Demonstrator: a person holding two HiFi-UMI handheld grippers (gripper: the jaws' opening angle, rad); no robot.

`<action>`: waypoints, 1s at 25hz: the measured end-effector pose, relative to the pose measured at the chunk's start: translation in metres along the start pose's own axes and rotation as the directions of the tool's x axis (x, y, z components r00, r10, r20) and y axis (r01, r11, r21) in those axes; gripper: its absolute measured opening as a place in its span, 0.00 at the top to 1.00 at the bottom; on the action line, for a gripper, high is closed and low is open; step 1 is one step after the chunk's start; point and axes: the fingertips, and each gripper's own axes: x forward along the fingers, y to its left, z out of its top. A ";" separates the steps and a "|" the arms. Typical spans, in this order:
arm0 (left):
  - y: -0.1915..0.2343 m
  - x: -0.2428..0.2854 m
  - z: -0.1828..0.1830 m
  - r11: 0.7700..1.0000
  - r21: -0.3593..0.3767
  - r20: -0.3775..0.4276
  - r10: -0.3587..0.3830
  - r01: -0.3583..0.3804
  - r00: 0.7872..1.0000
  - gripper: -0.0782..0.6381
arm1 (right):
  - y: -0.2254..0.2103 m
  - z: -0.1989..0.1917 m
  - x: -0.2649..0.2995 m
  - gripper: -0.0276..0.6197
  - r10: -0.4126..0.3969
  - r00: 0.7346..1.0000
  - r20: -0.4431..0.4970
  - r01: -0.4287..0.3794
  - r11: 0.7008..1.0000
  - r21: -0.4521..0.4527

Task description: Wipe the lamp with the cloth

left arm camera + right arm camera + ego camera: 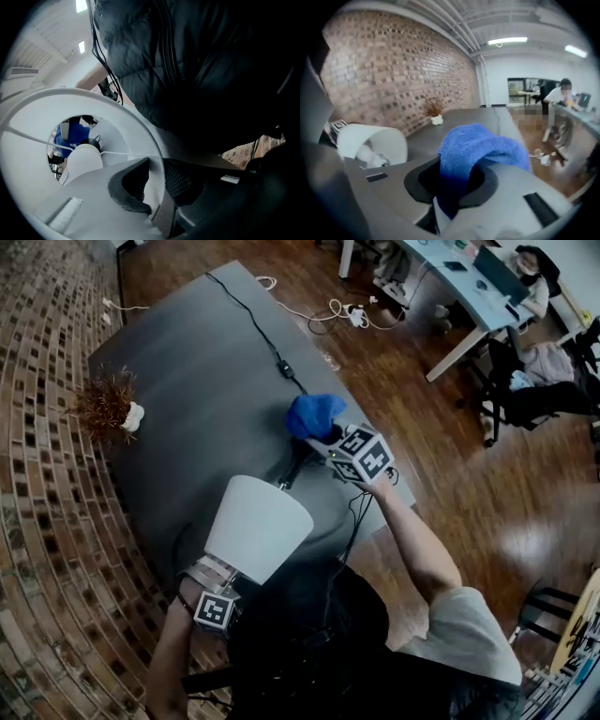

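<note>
The lamp leans towards me, its white shade [258,526] near the table's front edge and its dark stem [292,468] running up behind. My left gripper [223,579] reaches under the shade's lower rim. In the left gripper view its jaws [157,183] are shut on the shade wall [56,108], one pad inside and one outside. The bulb [84,159] shows inside the shade. My right gripper [323,439] hovers just beyond the stem, shut on a bunched blue cloth [314,413]. The cloth [480,143] bulges out over the right gripper [452,183]. The shade [375,140] lies to its left, apart from the cloth.
The dark grey table [206,362] carries a dried plant in a small white pot [108,404] at its left and a black cable [253,320] running to the far end. A brick wall flanks the left. A desk, chairs [525,395] and a seated person are at the far right.
</note>
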 end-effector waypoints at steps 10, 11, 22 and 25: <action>-0.005 0.013 -0.027 0.999 0.052 -0.069 -0.009 0.013 0.998 0.77 | -0.028 -0.038 0.026 0.87 -0.300 0.935 -0.189 0.267 0.946 -0.183; -0.006 0.016 -0.035 0.997 0.070 -0.089 -0.009 0.015 0.996 0.77 | -0.021 -0.028 0.030 0.87 -0.274 0.941 -0.197 0.236 0.952 -0.197; 0.004 0.003 -0.068 0.901 -0.431 -0.015 0.047 -0.049 0.999 0.54 | 0.029 -0.052 0.065 0.87 -0.084 0.955 -0.284 0.029 0.981 -0.194; 0.008 -0.024 -0.039 0.576 -0.787 0.337 0.105 0.219 0.936 0.50 | 0.027 -0.051 0.062 0.87 -0.089 0.966 -0.243 0.045 0.982 -0.183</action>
